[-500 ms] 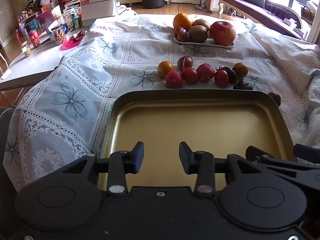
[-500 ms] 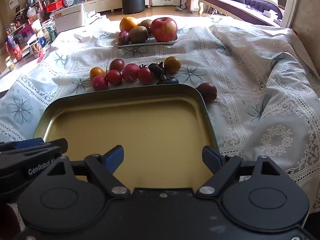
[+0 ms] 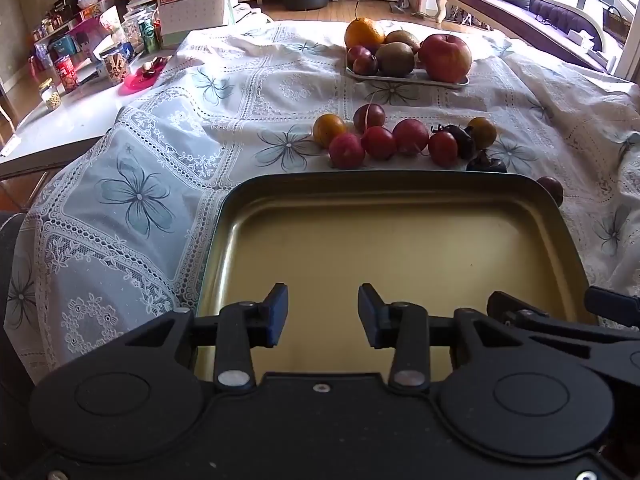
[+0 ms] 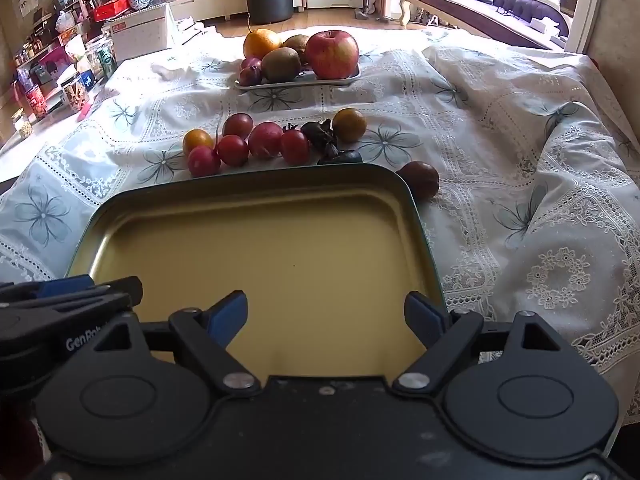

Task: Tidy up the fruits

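The left hand-held gripper hovers over the near edge of a gold tray, jaws parted with nothing between them. The right hand-held gripper hangs over the same tray, jaws spread wider, also holding nothing. The tray lies on a bench covered by a white lace cloth with blue flowers.

Just beyond the tray's far rim sits a loose cluster of small fruits: two orange ones, five red ones and two or three dark, shrivelled pieces, mostly touching one another. One more dark red fruit lies alone beside the tray's far right corner.

Farther back, a small white plate carries one big red apple, one orange, two kiwis and two small purple plums, all packed together
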A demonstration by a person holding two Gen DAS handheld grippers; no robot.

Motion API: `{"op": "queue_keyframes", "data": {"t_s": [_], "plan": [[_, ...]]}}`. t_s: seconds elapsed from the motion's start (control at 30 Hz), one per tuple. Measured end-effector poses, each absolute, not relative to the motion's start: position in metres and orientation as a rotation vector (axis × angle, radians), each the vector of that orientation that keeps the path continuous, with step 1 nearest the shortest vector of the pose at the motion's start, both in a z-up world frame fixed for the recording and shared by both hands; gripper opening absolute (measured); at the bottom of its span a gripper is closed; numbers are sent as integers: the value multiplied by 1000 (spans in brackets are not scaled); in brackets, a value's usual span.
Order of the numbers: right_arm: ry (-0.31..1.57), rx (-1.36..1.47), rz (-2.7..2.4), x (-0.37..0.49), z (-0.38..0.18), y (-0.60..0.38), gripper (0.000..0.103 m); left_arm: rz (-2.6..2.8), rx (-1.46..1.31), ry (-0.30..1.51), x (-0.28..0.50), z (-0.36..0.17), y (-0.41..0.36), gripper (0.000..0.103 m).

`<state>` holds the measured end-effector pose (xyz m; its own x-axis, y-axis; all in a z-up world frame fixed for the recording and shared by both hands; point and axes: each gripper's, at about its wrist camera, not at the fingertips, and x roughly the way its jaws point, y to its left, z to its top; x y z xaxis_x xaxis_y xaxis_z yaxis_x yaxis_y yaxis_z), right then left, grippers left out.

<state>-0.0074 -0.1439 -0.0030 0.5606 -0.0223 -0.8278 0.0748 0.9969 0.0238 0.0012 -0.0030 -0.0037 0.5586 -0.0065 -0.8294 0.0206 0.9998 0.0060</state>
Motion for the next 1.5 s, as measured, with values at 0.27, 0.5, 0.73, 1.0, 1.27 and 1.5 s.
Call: {"op": "queue_keyframes", "data": {"t_s": [0.27, 0.5, 0.73, 1.0, 1.27, 1.5], "plan": [[972, 58, -60, -8, -3, -145, 90, -16, 19, 974, 0, -2, -3, 49], [977, 58, -60, -8, -4, -144, 90, -13, 16, 978, 1, -3, -2, 49], [976, 58, -59, -8, -4, -144, 90, -12, 20, 978, 1, -4, -2, 49], [976, 56, -56, -8, -4, -144, 90, -9, 19, 978, 1, -4, -2, 49], [986, 68, -51, -8, -6, -145, 90, -7, 21, 977, 1, -5, -2, 49], [974, 84, -70, -8, -3, -147, 90, -5, 19, 974, 1, -5, 0, 49]]}}
